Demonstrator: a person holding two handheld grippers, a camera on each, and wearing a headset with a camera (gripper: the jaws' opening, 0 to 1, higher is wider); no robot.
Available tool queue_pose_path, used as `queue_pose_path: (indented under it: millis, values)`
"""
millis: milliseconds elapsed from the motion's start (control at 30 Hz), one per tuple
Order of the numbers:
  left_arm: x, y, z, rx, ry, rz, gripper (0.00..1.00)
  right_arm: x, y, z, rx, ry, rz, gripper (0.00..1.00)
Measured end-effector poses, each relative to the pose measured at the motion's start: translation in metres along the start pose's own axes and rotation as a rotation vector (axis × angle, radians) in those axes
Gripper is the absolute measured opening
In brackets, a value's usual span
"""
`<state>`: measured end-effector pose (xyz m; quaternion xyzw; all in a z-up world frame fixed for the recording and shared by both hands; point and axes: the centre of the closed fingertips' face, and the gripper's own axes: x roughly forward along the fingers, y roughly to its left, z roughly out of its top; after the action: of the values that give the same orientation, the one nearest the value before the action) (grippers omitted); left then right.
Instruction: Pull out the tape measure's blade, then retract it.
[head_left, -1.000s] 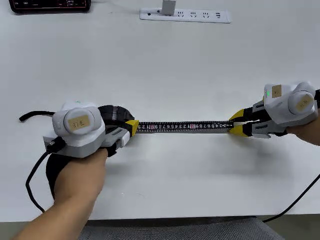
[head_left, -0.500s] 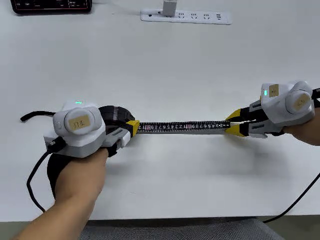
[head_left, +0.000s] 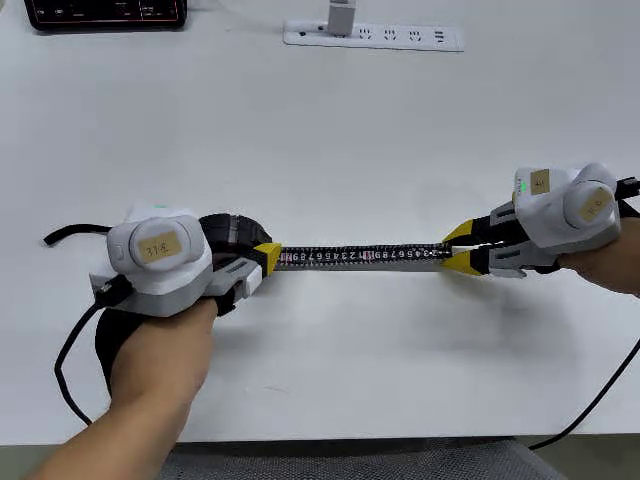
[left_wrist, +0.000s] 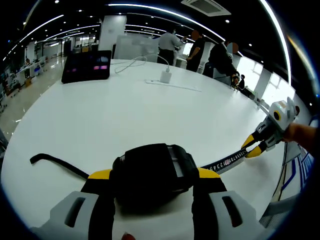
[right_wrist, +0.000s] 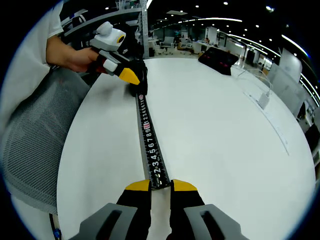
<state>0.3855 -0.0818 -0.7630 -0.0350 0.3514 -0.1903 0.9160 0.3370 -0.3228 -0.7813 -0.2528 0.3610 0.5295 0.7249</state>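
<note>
The smooth white tabletop (head_left: 330, 150) carries the tape measure (head_left: 232, 232). Its rounded, matte black case is clamped between the yellow-tipped jaws of the left claw (left_wrist: 155, 175). From the case the blade (head_left: 360, 256), a thin flat dark strip printed with pale numerals, runs straight across the tabletop. It reaches the right claw (right_wrist: 160, 186), well apart from the case, whose jaws are pinching the blade's end. A thin black strap (left_wrist: 55, 162) trails from the case's far side.

bench: white tabletop (head_left: 330, 130) | pwr strip (head_left: 372, 36) far edge | dark screen (head_left: 105, 11) far-left | ceiling: strip lts (left_wrist: 145, 7)
</note>
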Motion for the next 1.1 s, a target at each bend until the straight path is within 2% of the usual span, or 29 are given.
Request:
queue_pose_path:
  millis: [1100]
  values:
    - [-0.001, 0.001, -0.001, -0.025, 0.001, -0.017, 0.58, 0.018, 0.004, 0.025, -0.010, -0.044, 0.021, 0.09]
